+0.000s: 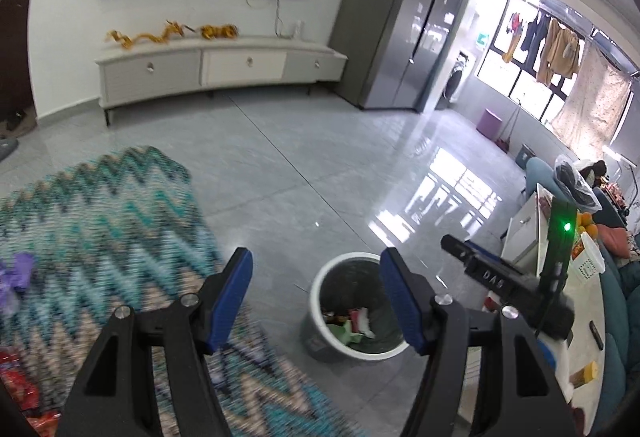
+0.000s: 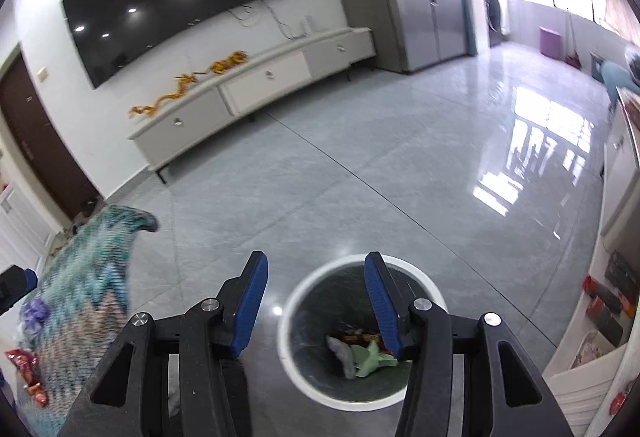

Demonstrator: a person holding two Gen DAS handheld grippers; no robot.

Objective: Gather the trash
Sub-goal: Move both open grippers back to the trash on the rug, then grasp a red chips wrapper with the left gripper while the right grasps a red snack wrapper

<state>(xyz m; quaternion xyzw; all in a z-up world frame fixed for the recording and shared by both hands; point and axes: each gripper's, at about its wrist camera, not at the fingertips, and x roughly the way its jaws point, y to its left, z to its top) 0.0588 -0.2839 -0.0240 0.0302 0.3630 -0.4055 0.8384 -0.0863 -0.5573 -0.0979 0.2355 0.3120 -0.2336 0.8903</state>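
Note:
A round grey trash bin with a white rim (image 1: 320, 285) stands on the tiled floor and holds crumpled green, white and red wrappers (image 1: 354, 325). My left gripper (image 1: 316, 269) is open and empty, above the rug edge and the bin's left side. The right gripper's body (image 1: 500, 281) shows to its right. In the right wrist view my right gripper (image 2: 316, 273) is open and empty, directly over the bin (image 2: 424, 279) with its wrappers (image 2: 360, 351). Purple trash (image 2: 34, 311) and red wrappers (image 2: 24, 361) lie on the rug; the purple piece (image 1: 18, 273) and red ones (image 1: 16, 385) also show in the left view.
A teal zigzag rug (image 1: 104, 237) lies left of the bin. A white TV cabinet (image 1: 216, 69) stands at the far wall under a large TV. A tall grey cabinet (image 1: 404, 17) stands at the back. A white table (image 1: 580, 317) with items is on the right.

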